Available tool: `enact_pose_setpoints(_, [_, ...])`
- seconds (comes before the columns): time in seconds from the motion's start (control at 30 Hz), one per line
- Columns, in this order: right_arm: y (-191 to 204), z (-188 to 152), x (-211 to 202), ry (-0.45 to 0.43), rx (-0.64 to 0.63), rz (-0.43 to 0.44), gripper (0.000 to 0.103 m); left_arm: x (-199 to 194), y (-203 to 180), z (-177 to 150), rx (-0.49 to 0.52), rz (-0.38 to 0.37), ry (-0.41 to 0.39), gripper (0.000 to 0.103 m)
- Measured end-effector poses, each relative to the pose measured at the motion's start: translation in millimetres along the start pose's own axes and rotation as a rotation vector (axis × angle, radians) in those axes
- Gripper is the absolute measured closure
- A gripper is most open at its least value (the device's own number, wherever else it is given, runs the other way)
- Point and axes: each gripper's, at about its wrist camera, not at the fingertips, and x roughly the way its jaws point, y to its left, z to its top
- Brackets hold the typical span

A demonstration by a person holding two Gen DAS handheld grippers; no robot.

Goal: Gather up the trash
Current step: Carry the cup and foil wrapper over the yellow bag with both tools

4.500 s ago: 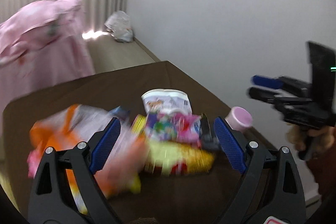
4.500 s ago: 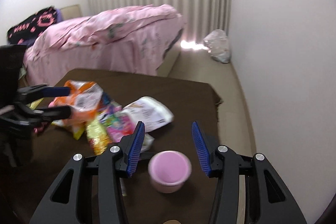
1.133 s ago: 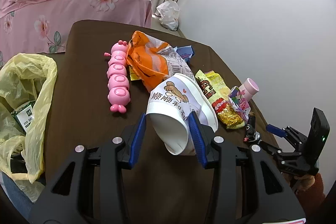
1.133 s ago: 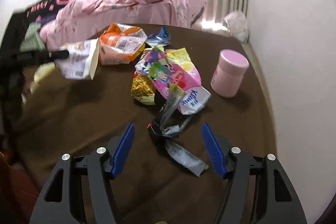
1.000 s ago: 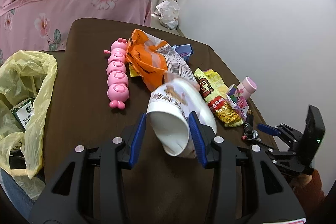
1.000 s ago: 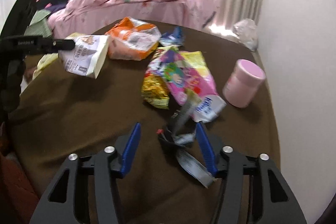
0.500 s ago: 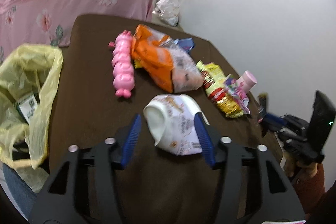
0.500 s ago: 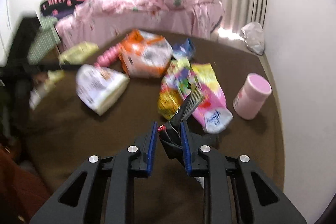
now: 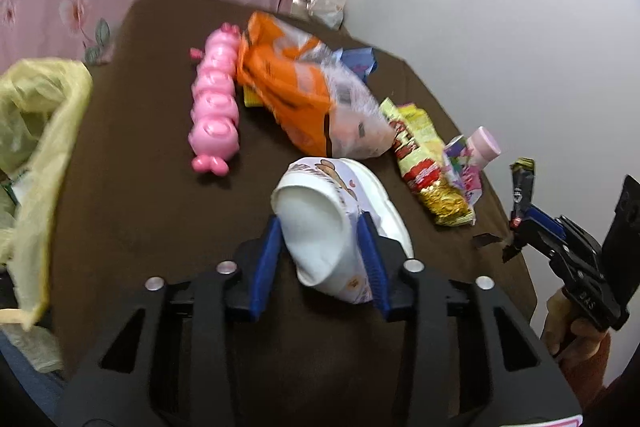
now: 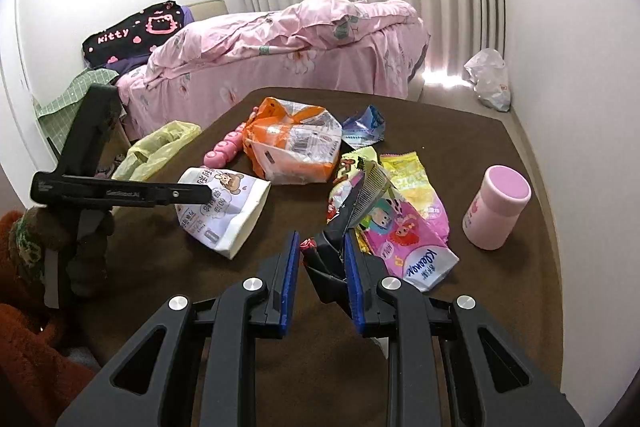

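Note:
A white bear-print bag (image 9: 384, 203) sits between the blue pads of my left gripper (image 9: 320, 221). Its jaws are closing and both pads press the bag's mouth, just above the brown table (image 9: 132, 187). In the right wrist view, that bag (image 10: 224, 215) hangs under the left gripper's finger. My right gripper (image 10: 321, 237) is shut on a crumpled dark wrapper (image 10: 368, 191), held clear of the table. The left wrist view shows this wrapper (image 9: 522, 183) sticking up from the right gripper (image 9: 516, 231). A yellow plastic trash bag (image 9: 36, 107) hangs open at the table's left edge.
An orange snack bag (image 10: 292, 147), a blue wrapper (image 10: 364, 127) and several colourful packets (image 10: 400, 227) lie mid-table. A pink caterpillar toy (image 9: 214, 103) lies left of them; a pink jar (image 10: 496, 213) stands at the right. A pink bed (image 10: 300, 39) is behind.
The right gripper closed on the dark wrapper and lifted it off the table. The left gripper let the white bag down, spread wider, then closed on it again.

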Motion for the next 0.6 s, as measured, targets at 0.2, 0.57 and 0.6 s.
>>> enact_pose_setpoints(0.2, [17.5, 22.5, -0.5, -0.052, -0.04, 0.048, 0.081, -55.1, 6.3, 1.8, 0.015, 0.084, -0.137, 0.068])
enact_pose_setpoints(0.57, [108.4, 121.9, 37.2, -0.145, -0.178, 0.243, 0.081, -181.7, 65.9, 17.7, -0.075, 0.482, -0.445, 0.067])
enact_pose_setpoints(0.6, [122.1, 131.4, 46.5, -0.142, -0.195, 0.259, 0.081, -187.1, 71.8, 17.5, -0.092, 0.495, -0.458, 0.067])
